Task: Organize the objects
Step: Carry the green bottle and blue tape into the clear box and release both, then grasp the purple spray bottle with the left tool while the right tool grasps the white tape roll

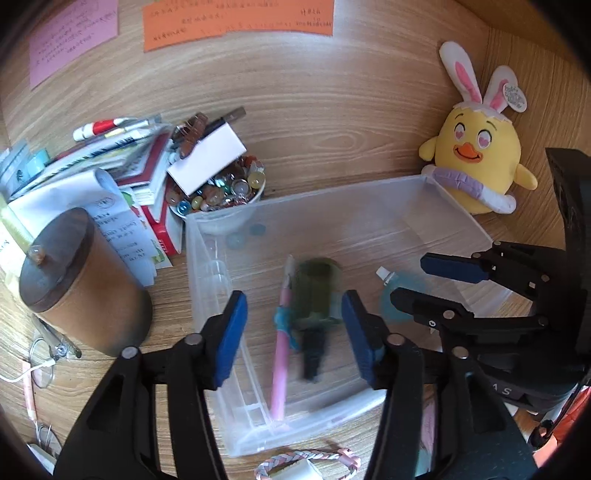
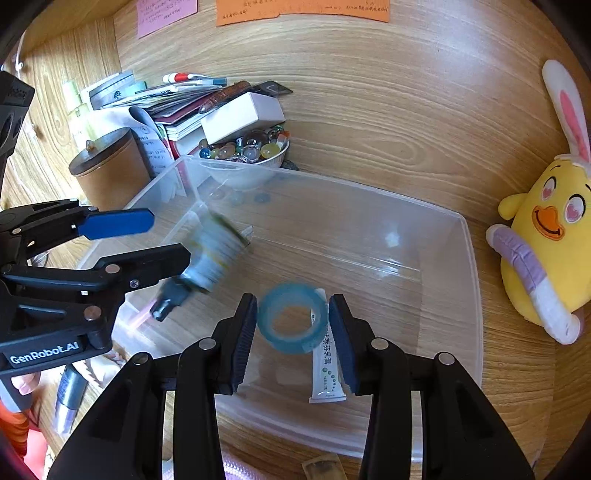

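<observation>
Clearly two grippers hang over one clear plastic bin on the wooden desk. Inside the bin lie four things: one pink pen, one dark green bottle with a black cap, one blue tape roll and one white tube printed with green dots. The left gripper has its jaws spread apart, and the bottle sits between the blue pads without touching either; the bottle is motion-blurred in both views, so its label cannot be read. The right gripper brackets the tape roll, with the left pad against the roll's edge; whether the right pad presses on it cannot be told, since the roll is blurred and the tube lies partly under it. Behind the bin's far left corner stands one white bowl heaped with coloured glass beads, too many to count, with one white box lying across the top. One brown canister with a dark lid stands at left, beside a stack of books and papers. One yellow plush chick with bunny ears leans at the bin's far right corner. Two paper notes, one pink and one orange, are cut off at the top edge.
</observation>
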A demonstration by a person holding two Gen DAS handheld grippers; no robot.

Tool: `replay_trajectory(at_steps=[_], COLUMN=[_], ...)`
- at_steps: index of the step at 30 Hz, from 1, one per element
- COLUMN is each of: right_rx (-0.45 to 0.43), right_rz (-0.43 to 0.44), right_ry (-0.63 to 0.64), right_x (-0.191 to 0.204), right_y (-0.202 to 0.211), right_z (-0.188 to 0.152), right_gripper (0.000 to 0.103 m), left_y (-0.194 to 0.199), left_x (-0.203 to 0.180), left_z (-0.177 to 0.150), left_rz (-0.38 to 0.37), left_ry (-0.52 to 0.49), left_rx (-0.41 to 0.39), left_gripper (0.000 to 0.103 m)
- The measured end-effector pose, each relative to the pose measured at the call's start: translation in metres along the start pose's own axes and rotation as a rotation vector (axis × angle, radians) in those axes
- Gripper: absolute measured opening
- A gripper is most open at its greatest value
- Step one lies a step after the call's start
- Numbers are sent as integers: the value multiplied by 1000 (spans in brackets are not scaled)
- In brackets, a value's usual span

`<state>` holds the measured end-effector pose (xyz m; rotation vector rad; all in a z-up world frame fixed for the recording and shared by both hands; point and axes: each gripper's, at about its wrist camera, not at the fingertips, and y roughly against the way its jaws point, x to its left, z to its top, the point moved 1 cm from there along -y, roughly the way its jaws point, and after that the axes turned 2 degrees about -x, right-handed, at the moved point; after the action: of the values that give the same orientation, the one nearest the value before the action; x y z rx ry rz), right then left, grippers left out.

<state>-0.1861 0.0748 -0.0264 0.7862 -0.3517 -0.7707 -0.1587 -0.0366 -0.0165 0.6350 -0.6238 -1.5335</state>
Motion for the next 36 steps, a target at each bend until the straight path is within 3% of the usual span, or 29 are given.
replay_trajectory(at_steps=[8, 15, 20, 25, 30, 36], right_rx=[-64, -146, -175, -169, -134, -86], right_rz=[-25, -51, -65, -59, -93, -72], right_ry=[-11, -37, -69, -130, -155, -219], right_x=[-3, -8, -14, -23, -27, -33], right_y=[36, 78, 101, 113, 115, 113], right_z=[-6, -20, -43, -70, -97, -126], right_gripper=[48, 60, 70, 71, 71, 71], left_y=[34, 69, 86, 95, 94, 93], left_x=[4, 9, 10, 9, 11, 15], left_z=[-5, -22, -43, -70, -98, -127], left_rz=[9, 67, 114, 147, 144, 138], left_ry=[22, 49, 46, 46, 80, 139], left_rx=[-69, -138, -143, -127, -83, -44], left_gripper=[65, 92, 94, 94, 94, 94])
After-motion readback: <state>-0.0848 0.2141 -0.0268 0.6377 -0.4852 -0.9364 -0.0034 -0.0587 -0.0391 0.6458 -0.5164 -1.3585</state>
